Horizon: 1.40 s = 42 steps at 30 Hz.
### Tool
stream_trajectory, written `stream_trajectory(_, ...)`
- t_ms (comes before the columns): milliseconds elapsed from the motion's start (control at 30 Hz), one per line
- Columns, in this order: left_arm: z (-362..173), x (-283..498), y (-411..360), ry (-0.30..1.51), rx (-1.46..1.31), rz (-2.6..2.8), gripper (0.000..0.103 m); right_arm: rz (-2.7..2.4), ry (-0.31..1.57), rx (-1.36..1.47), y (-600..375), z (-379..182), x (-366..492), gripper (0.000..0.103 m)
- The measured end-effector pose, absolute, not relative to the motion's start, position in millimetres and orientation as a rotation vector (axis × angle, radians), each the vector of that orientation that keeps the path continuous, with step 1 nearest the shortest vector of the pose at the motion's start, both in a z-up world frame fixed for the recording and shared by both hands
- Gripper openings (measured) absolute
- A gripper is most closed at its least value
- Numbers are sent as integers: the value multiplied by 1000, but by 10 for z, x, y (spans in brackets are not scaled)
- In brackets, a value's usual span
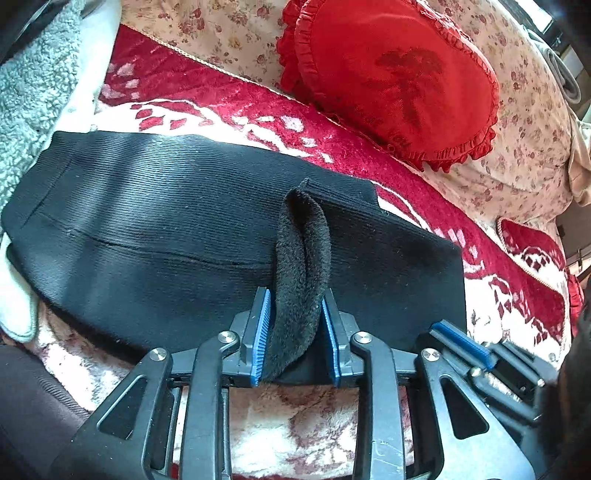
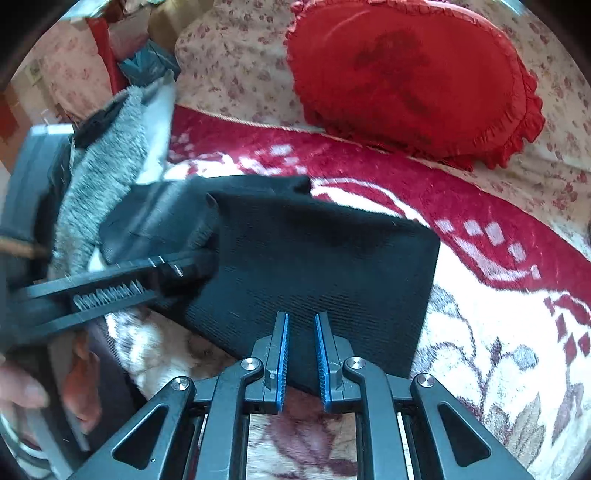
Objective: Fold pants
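Observation:
Black ribbed pants lie folded flat across a red-and-white plush blanket. A fleecy loop of their inner side stands up between the blue pads of my left gripper; the jaws stand apart and the loop fills the gap loosely. In the right wrist view the pants spread ahead of my right gripper. Its pads are a narrow gap apart over the near edge, and the cloth lies flat beneath, not pinched. One right pad shows at the pants' near right corner. The left gripper's fingers appear blurred.
A red ruffled cushion rests at the back on a floral sheet. Grey fleecy cloth is heaped at the pants' left end. A person's hand holds the left tool at the lower left.

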<state>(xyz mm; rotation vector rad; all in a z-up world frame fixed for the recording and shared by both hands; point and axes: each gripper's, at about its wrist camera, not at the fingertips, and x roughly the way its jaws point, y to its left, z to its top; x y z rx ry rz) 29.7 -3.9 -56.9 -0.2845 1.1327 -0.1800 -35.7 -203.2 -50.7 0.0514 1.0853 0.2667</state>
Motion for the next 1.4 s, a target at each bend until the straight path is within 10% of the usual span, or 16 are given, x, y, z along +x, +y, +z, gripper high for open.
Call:
stream_trajectory(400,-390,110,266,1096,-303,-121,49,324,1048,83,-1747,-327,-147,13)
stream_trajectory(1400,-369,-187,937,1101,-539,-68,66,325,1134,-22,-1355,-626,76,16)
